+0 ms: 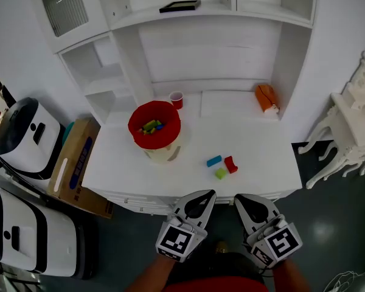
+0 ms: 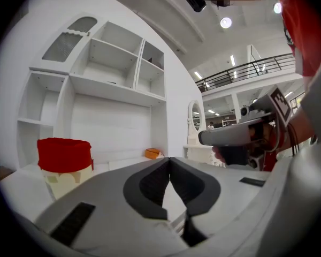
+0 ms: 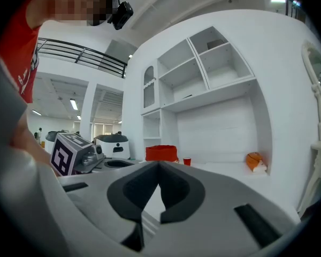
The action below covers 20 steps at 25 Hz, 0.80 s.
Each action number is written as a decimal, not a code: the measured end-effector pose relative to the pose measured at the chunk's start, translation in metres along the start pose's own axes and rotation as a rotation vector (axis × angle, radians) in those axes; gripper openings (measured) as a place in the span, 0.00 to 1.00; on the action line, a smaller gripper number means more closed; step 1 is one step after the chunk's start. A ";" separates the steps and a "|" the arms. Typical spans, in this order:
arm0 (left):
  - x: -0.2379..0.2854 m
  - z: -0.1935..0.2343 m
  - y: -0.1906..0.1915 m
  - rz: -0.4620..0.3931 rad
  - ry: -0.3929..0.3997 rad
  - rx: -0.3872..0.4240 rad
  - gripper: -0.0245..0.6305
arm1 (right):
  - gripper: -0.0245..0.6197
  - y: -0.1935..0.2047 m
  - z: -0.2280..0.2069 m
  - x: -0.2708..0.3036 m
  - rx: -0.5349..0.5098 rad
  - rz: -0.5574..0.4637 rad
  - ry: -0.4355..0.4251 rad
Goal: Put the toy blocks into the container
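While both grippers hang just off the near edge of the white bench (image 1: 261,151), the left gripper (image 1: 201,198) and right gripper (image 1: 248,202) each have their jaws pressed together with nothing between them, so nobody's carrying anything right now. Three loose pieces sit close together near the front of the bench, well apart from the container: a small blue plastic block (image 1: 214,160), a red block that looks notched (image 1: 231,164) just beside it, and a little lime-green cube (image 1: 221,173) in front of them. The cream bucket with the floppy red liner (image 1: 135,124) stands off to the left with a few coloured blocks already inside. My guess is these are light, rigid and a bit slick, nothing fragile, so I'd pinch across flat parallel sides, and on the red one stay off the notch. The liner looks soft, so drop from above. As for text, there are only the square markers on the gripper cubes, and the blue print on the cardboard box (image 1: 73,157) beside the bench is too small to read.
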<state>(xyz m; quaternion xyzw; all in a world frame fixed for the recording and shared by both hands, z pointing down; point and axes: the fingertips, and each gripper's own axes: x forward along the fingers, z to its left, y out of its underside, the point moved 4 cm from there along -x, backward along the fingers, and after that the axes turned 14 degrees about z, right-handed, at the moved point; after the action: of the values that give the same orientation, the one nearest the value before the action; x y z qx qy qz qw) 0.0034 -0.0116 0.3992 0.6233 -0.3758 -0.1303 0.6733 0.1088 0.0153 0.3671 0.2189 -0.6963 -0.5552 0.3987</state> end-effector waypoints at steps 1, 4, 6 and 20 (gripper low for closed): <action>0.010 0.005 0.002 0.012 -0.013 -0.001 0.08 | 0.06 0.000 -0.010 0.007 0.001 0.009 -0.004; 0.038 0.016 0.013 0.085 -0.039 -0.020 0.08 | 0.06 0.003 -0.032 0.023 0.023 0.036 -0.008; 0.057 0.021 0.026 0.137 -0.041 -0.010 0.08 | 0.06 0.006 -0.040 0.030 0.036 0.054 -0.006; 0.157 0.043 0.092 0.464 -0.009 -0.003 0.40 | 0.06 0.020 -0.081 0.042 0.111 0.093 0.077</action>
<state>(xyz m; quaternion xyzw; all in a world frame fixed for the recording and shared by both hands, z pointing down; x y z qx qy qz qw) 0.0552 -0.1278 0.5365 0.5187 -0.5119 0.0247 0.6843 0.1518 -0.0587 0.4041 0.2292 -0.7197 -0.4878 0.4377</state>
